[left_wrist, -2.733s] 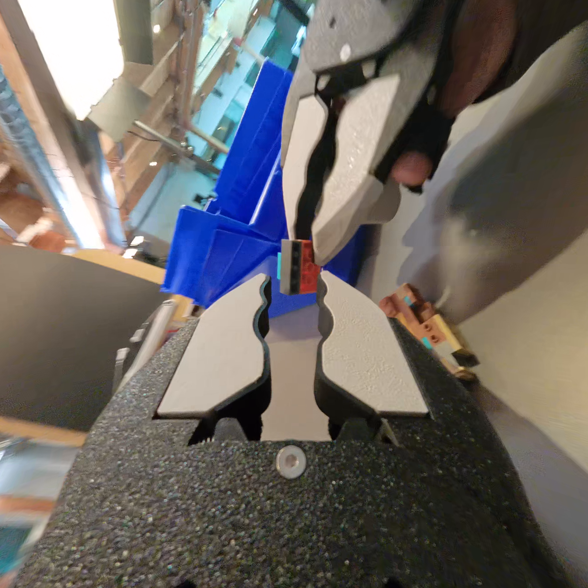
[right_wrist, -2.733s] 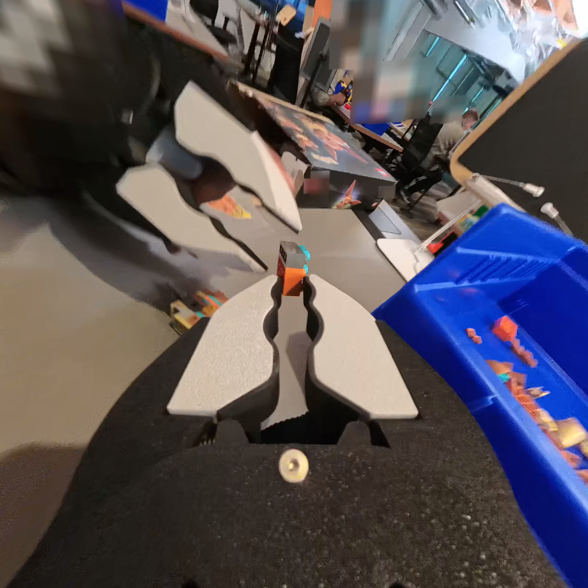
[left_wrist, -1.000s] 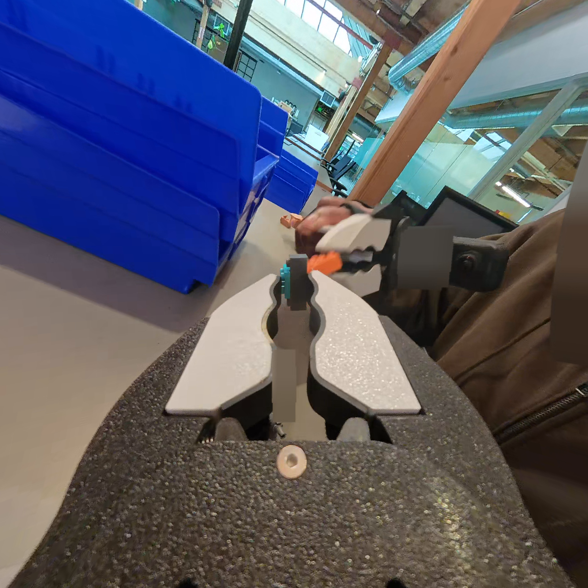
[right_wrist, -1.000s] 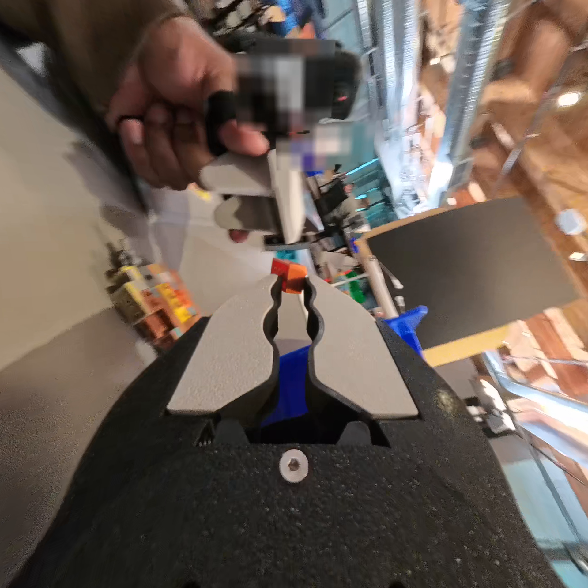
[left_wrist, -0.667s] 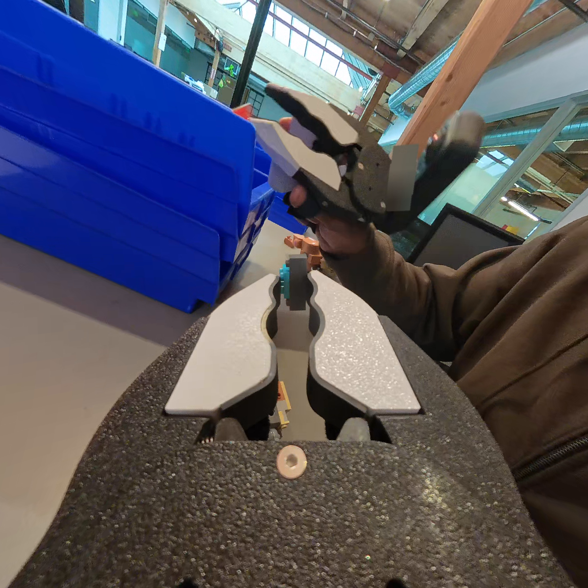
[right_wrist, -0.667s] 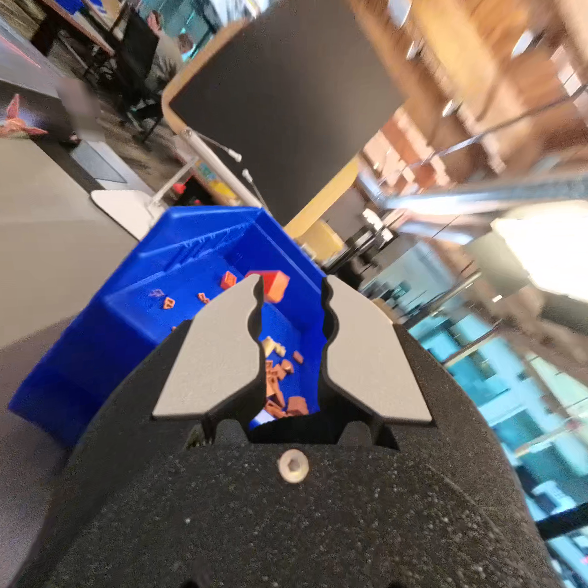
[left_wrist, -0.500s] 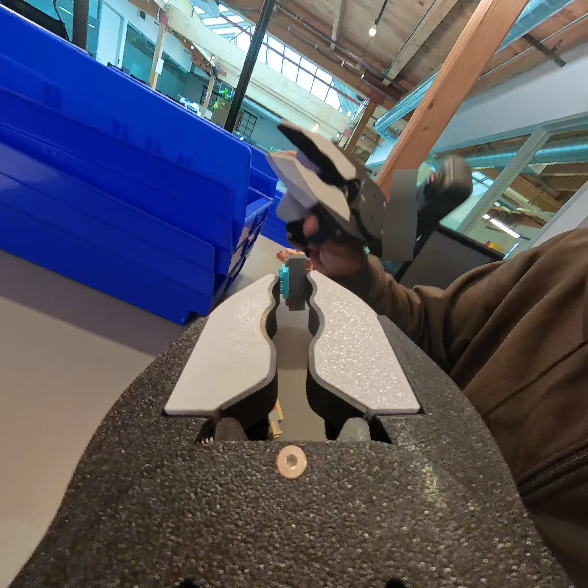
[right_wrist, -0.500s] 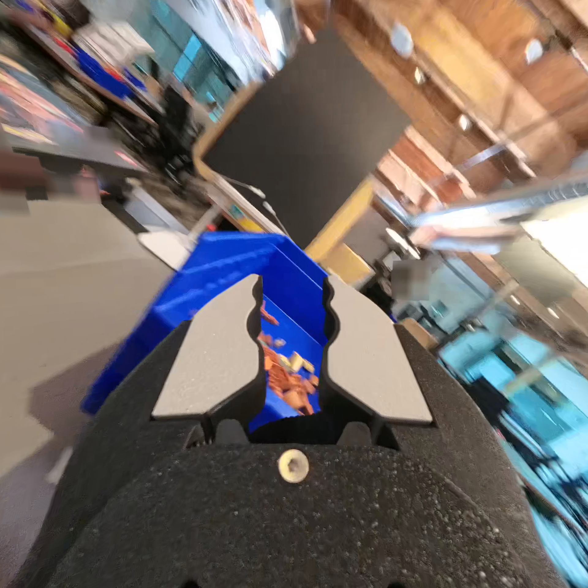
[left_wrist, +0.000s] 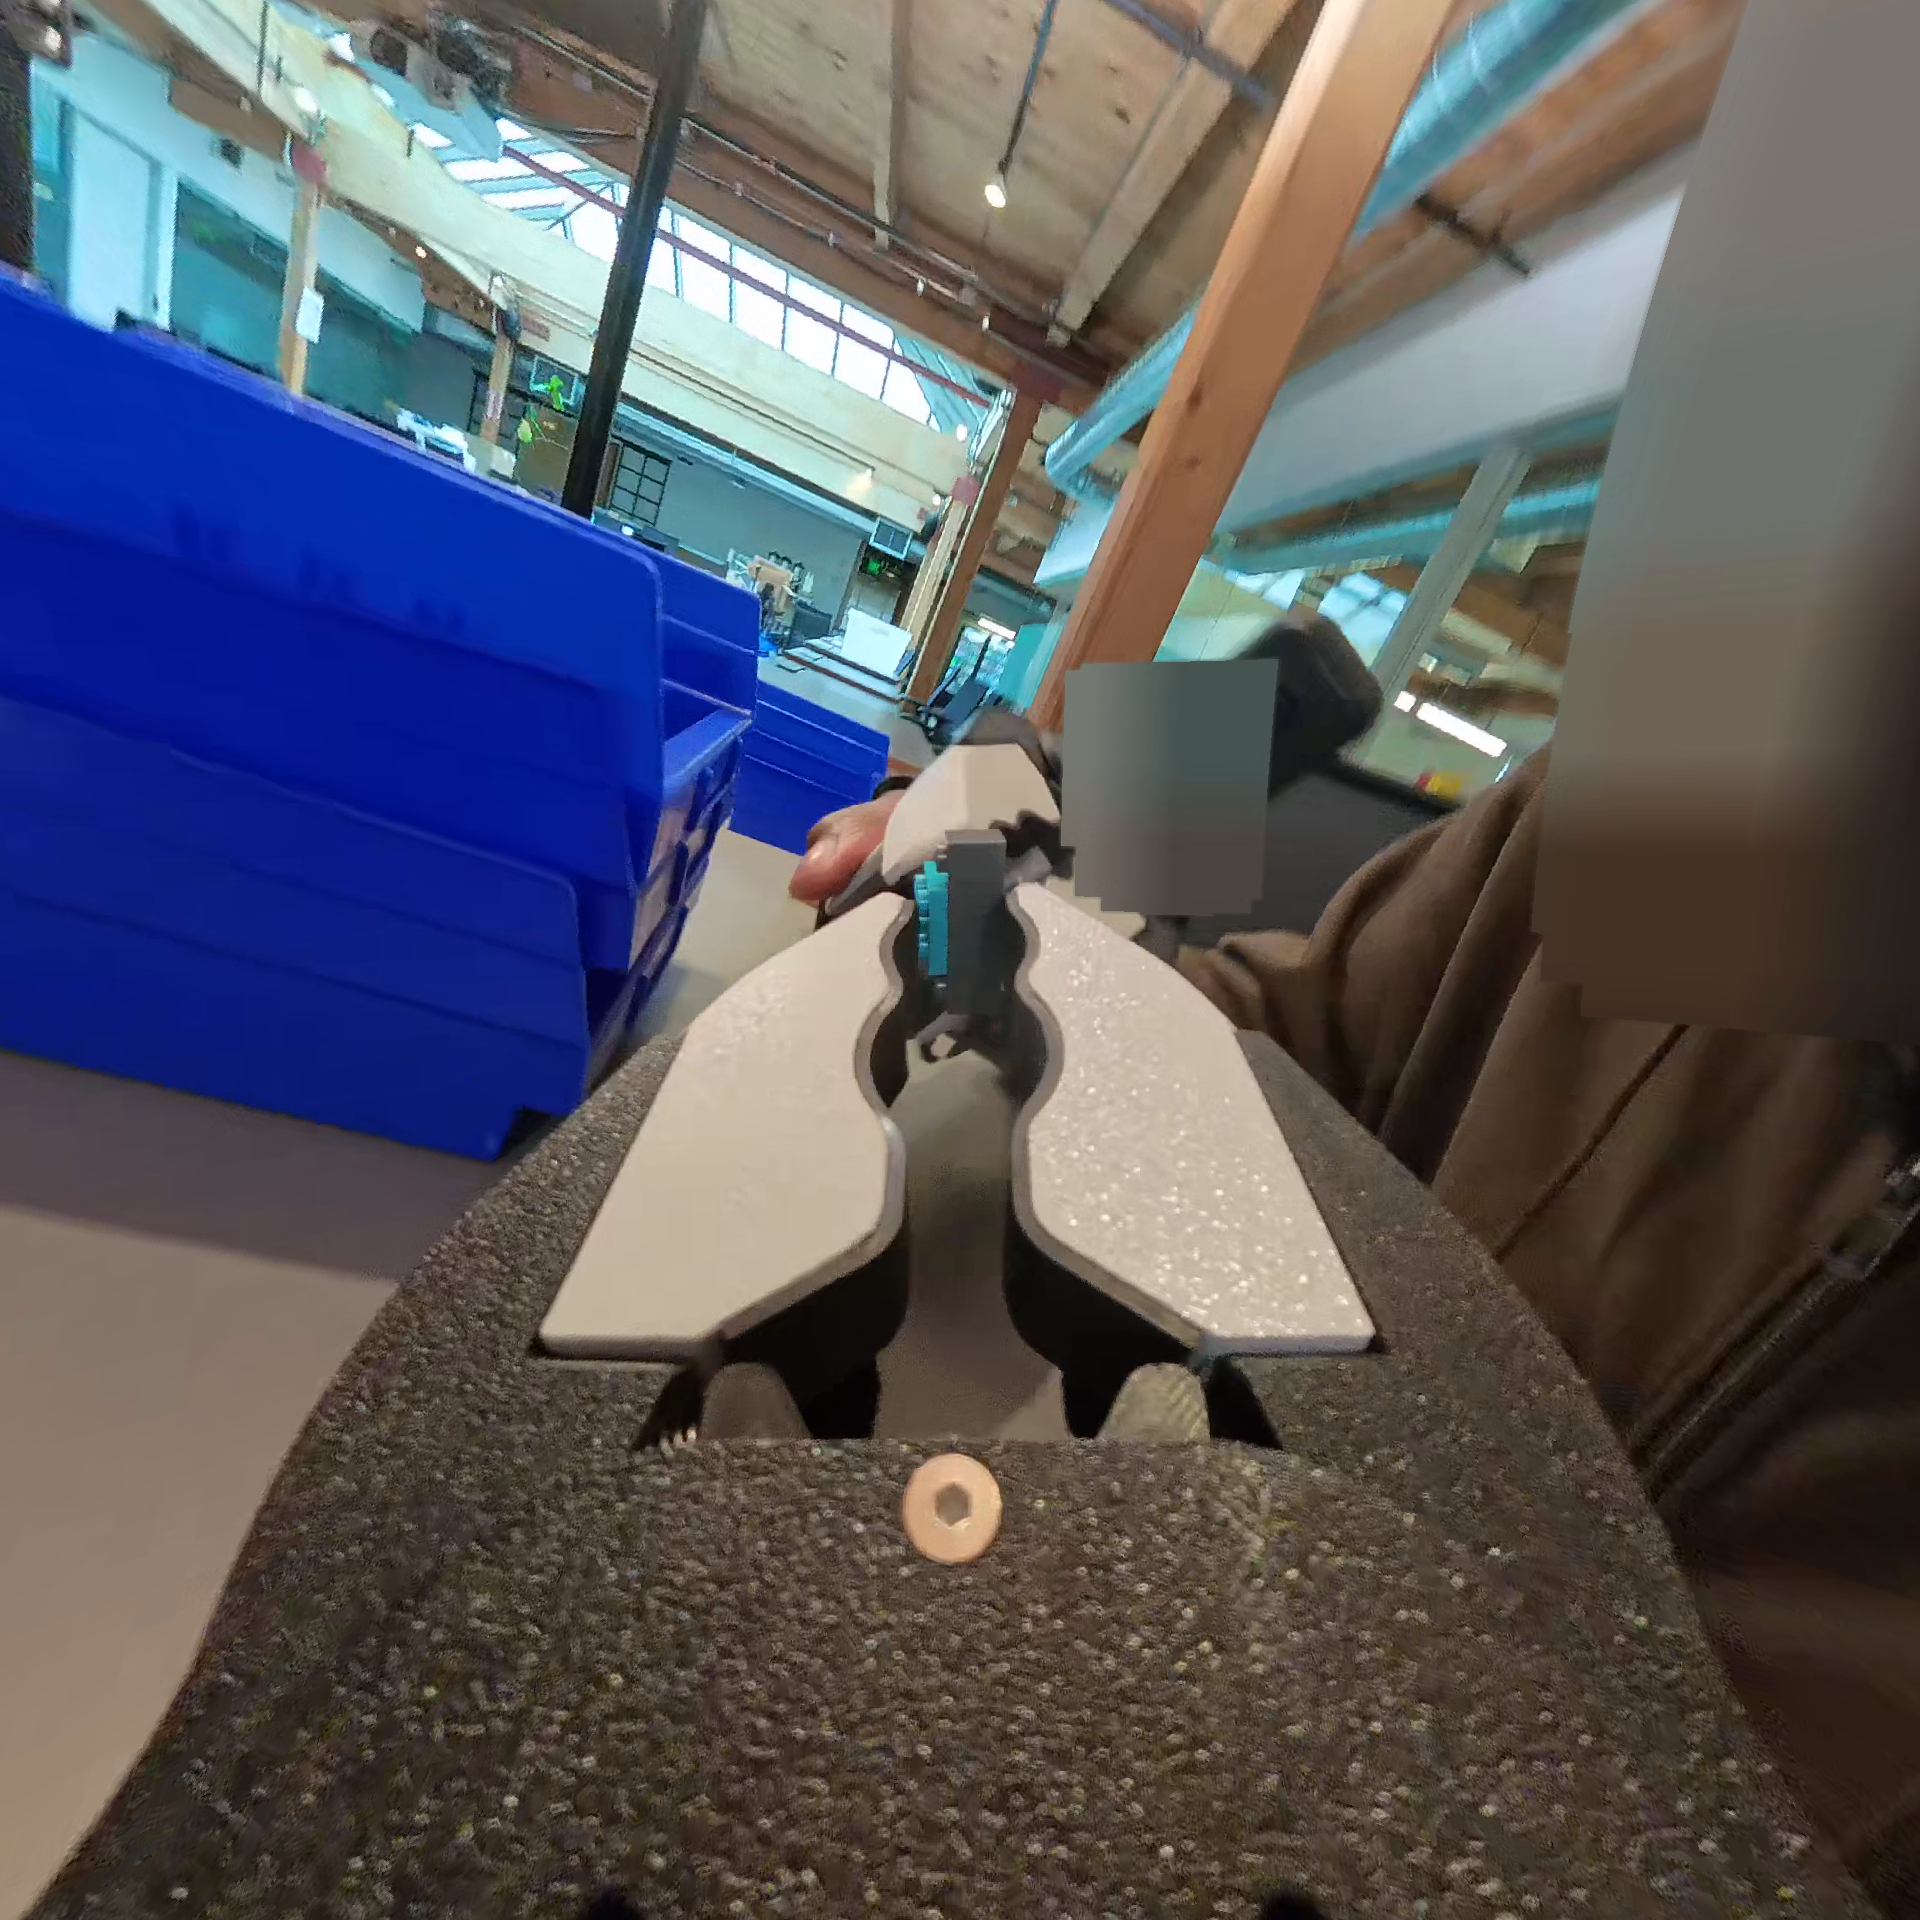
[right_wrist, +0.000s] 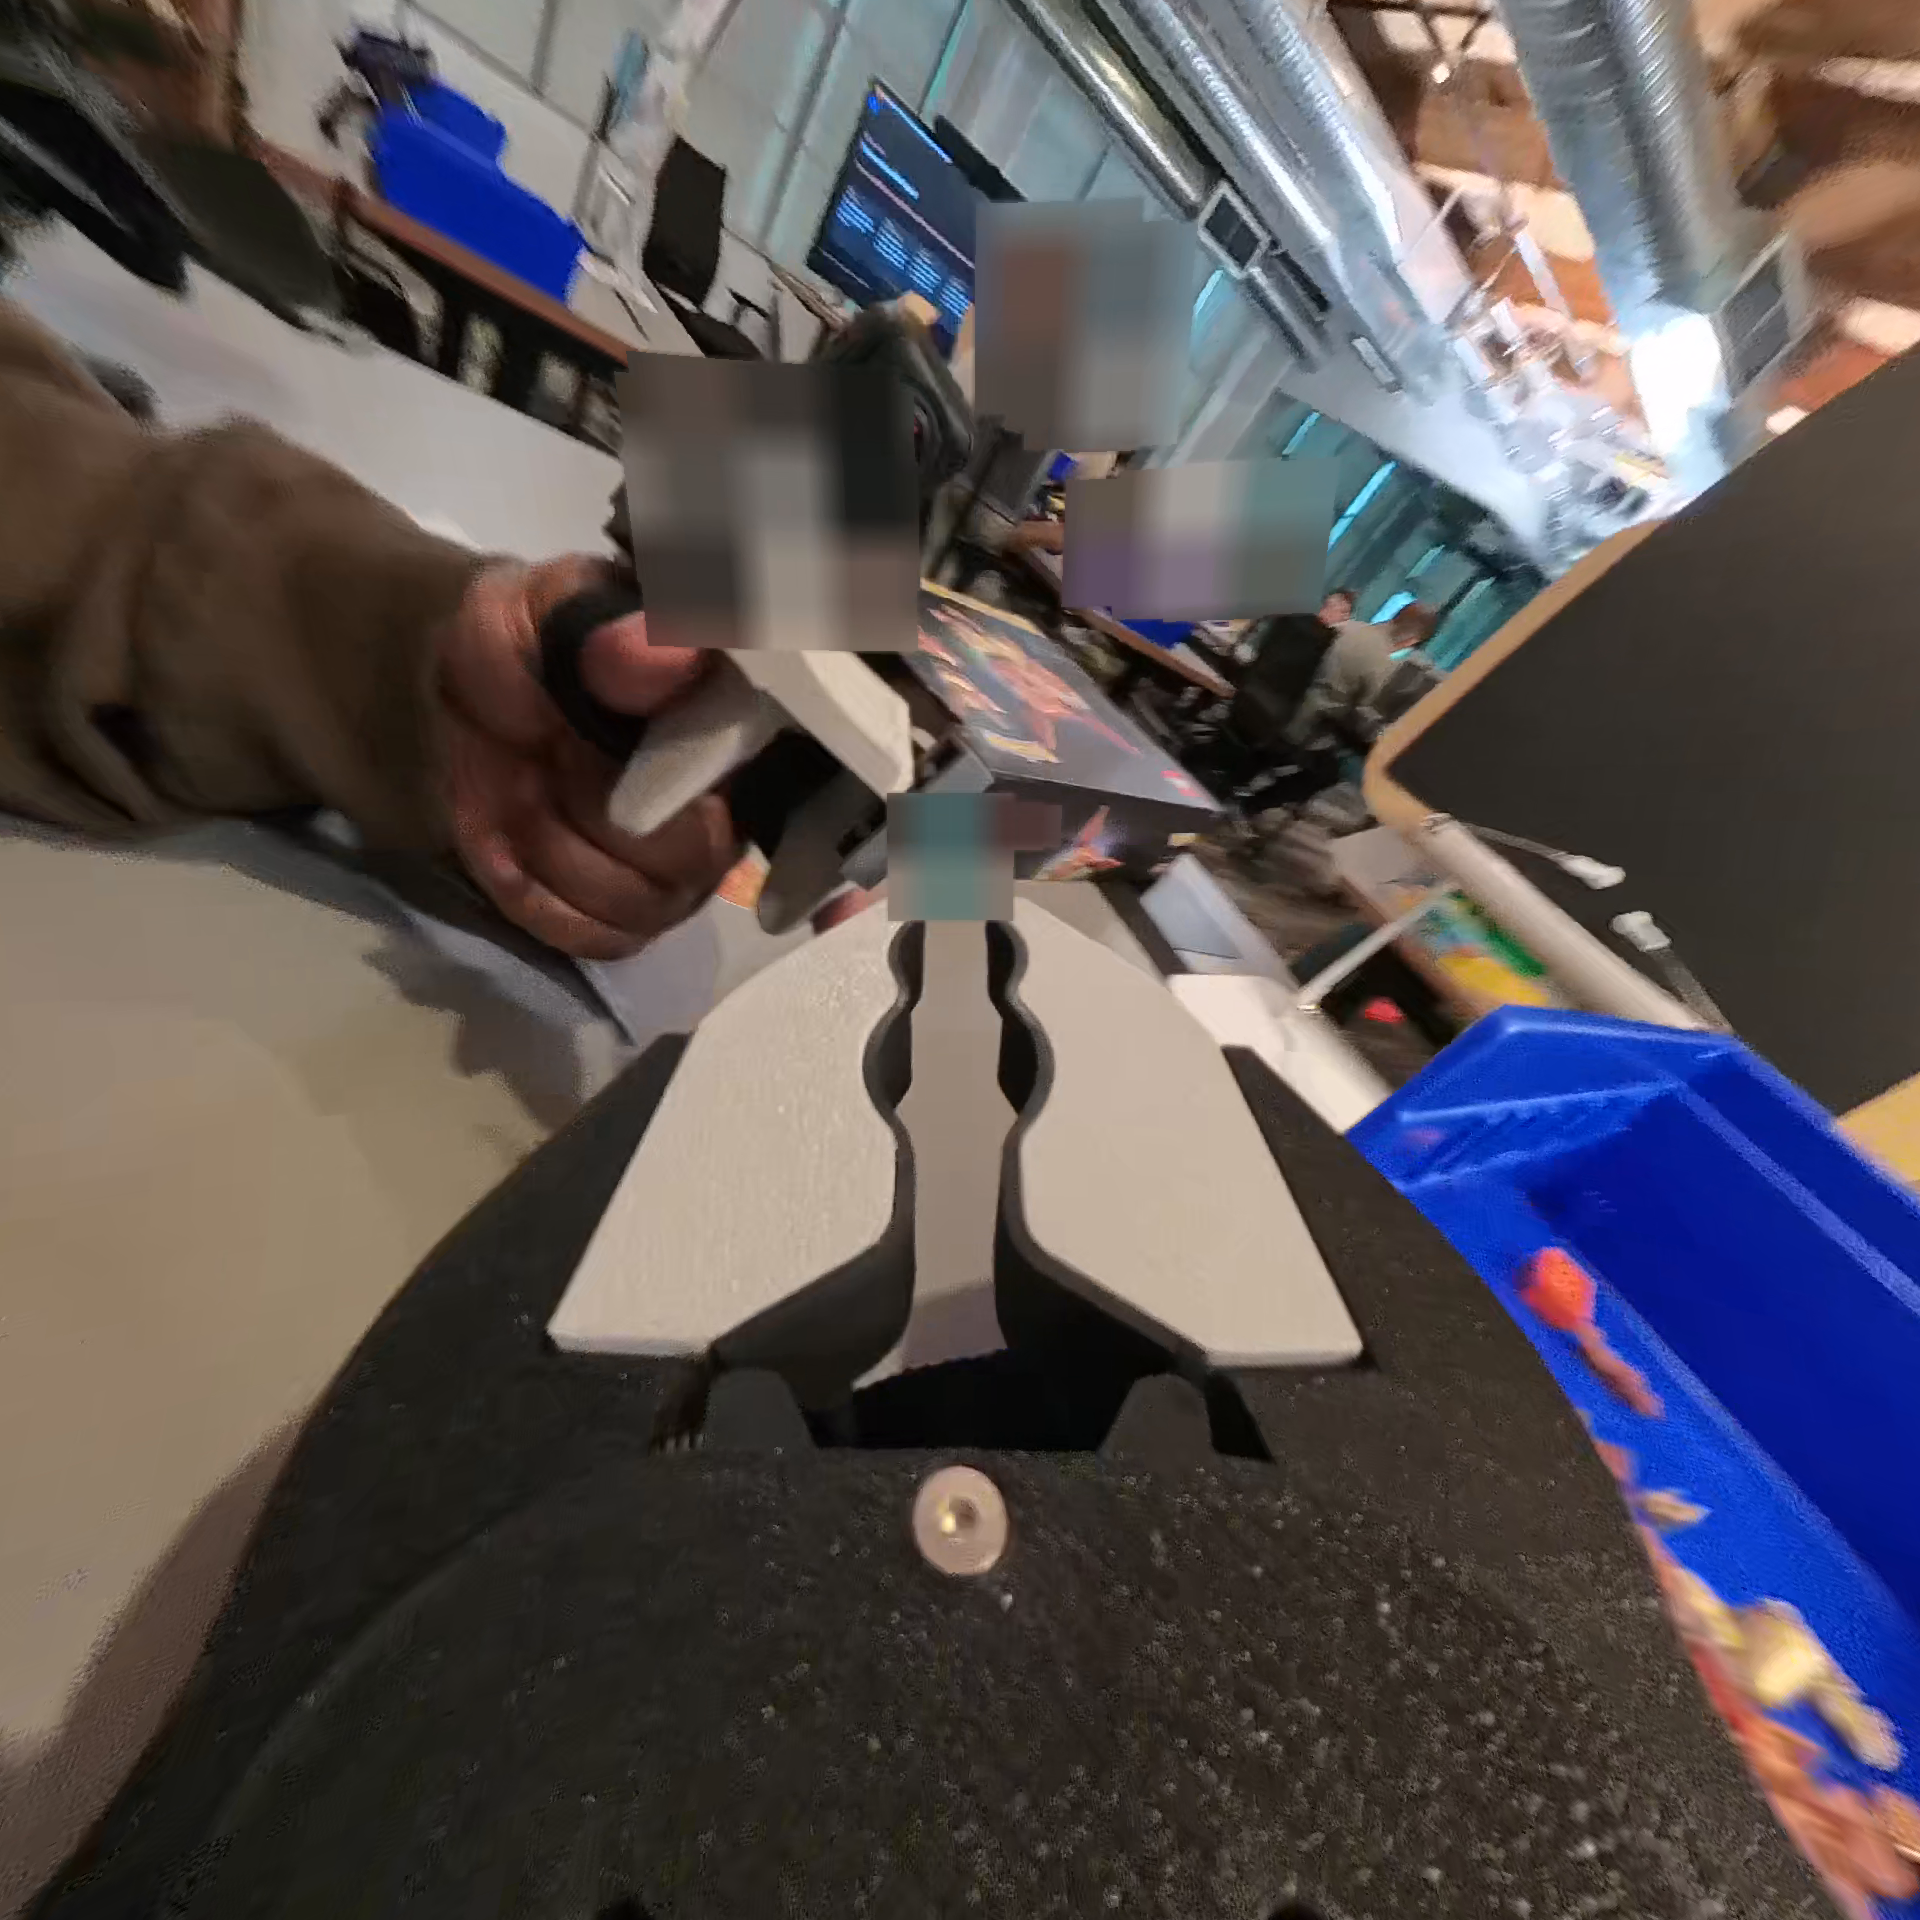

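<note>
My left gripper (left_wrist: 961,914) is shut on a small brick stack (left_wrist: 979,920), dark grey with a teal piece (left_wrist: 932,923) on its left side, held above the grey table (left_wrist: 156,1299). My right gripper (right_wrist: 953,925) has its jaws drawn in to a brick's width, tip to tip with the left gripper (right_wrist: 821,831). A mosaic patch covers the spot where the tips meet; teal shows through it. In the left wrist view the right gripper (left_wrist: 940,816) sits just behind the stack, held by a hand (left_wrist: 842,857).
Stacked blue bins (left_wrist: 312,779) stand on the left of the table. In the right wrist view a blue bin (right_wrist: 1662,1174) with several loose orange bricks sits at the right, under a black board (right_wrist: 1714,727). The person's brown sleeve (left_wrist: 1558,1091) fills the right side. Only a small space, under 4 cm, lies between the two pairs of fingers.
The right gripper dropped its orange brick into the blue bin, then swung back to the left gripper and narrowed its jaws. The left gripper kept hold of the grey and teal stack.
</note>
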A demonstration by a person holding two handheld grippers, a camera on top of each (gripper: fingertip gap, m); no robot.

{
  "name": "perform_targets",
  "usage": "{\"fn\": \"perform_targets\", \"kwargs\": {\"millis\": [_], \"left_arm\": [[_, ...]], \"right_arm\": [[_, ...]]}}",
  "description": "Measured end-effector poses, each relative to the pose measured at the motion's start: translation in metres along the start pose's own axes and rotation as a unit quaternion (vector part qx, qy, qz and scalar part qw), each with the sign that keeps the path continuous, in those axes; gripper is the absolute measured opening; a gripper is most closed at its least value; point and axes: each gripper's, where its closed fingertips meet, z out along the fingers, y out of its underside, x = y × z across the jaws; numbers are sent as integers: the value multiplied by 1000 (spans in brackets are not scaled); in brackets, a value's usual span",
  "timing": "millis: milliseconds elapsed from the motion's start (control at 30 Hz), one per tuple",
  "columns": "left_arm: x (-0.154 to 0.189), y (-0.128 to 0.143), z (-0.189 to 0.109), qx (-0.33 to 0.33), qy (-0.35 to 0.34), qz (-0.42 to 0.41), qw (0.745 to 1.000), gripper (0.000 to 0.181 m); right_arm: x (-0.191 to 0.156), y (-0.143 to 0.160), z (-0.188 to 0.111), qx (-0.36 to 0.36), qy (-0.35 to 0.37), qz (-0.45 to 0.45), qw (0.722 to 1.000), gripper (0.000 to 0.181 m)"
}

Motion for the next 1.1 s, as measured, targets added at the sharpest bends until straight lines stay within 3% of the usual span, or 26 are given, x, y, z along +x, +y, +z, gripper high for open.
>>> {"fn": "perform_targets", "kwargs": {"millis": [133, 267, 767, 933, 1033, 1100], "left_arm": [[9, 7, 3, -30, 3, 83, 996, 15], [15, 17, 8, -56, 11, 121, 991, 15], [23, 26, 11, -77, 31, 135, 987, 15], [7, 23, 11, -69, -20, 134, 988, 16], [-10, 21, 10, -65, -76, 132, 986, 32], [-19, 19, 9, -65, -116, 145, 980, 33]], "right_arm": [[-4, -8, -7, 40, -57, 97, 993, 4], [-12, -5, -11, 42, -89, 116, 988, 4], [-26, -5, -14, 46, -138, 152, 978, 11], [-17, 4, -11, 39, -94, 141, 985, 4], [1, 9, -10, 42, -35, 173, 983, 4], [13, 12, -10, 43, 7, 201, 979, 4]]}}
